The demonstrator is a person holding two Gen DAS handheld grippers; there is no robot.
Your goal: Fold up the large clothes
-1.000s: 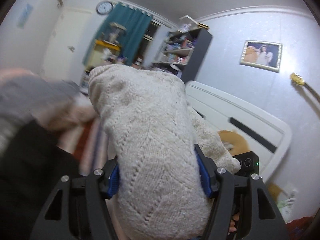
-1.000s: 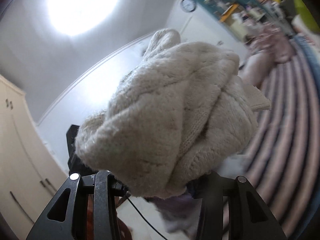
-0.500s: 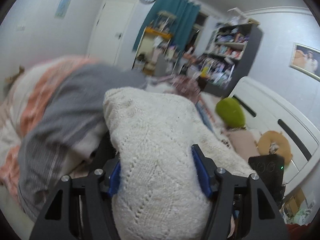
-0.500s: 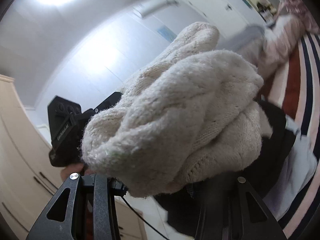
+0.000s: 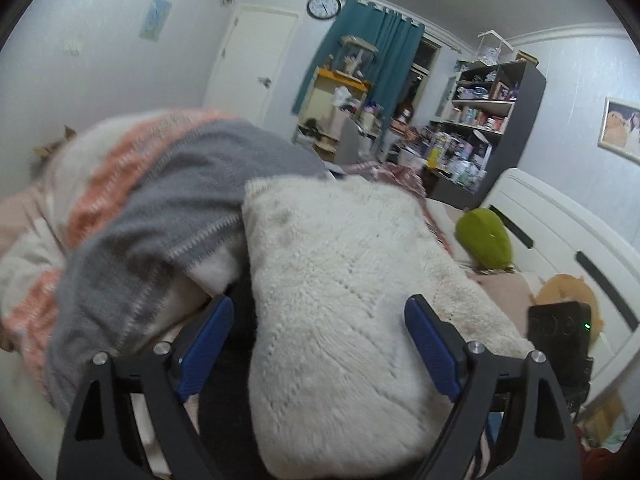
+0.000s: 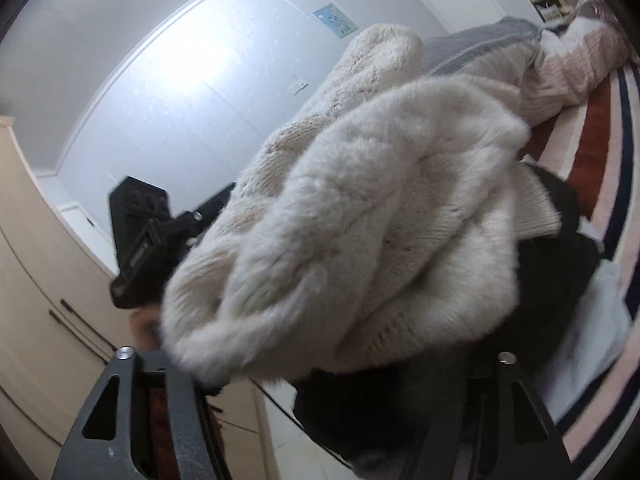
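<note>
— Where the cream sweater (image 5: 344, 304) lies between the left gripper's (image 5: 316, 340) blue pads (image 5: 206, 344), are they pinching it?

— No, they stand spread apart. Only the right view shows it bunched over black clothing (image 6: 552, 280); the right gripper's (image 6: 316, 364) fingertips are hidden, so its grip cannot be told.

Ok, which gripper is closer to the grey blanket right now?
Left. The grey blanket lies just beside the left gripper, off its left finger. From the right gripper it sits far off, beyond the cream sweater.

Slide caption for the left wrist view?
Open left gripper straddles cream knit sweater beside a striped blanket on the bed.
</note>
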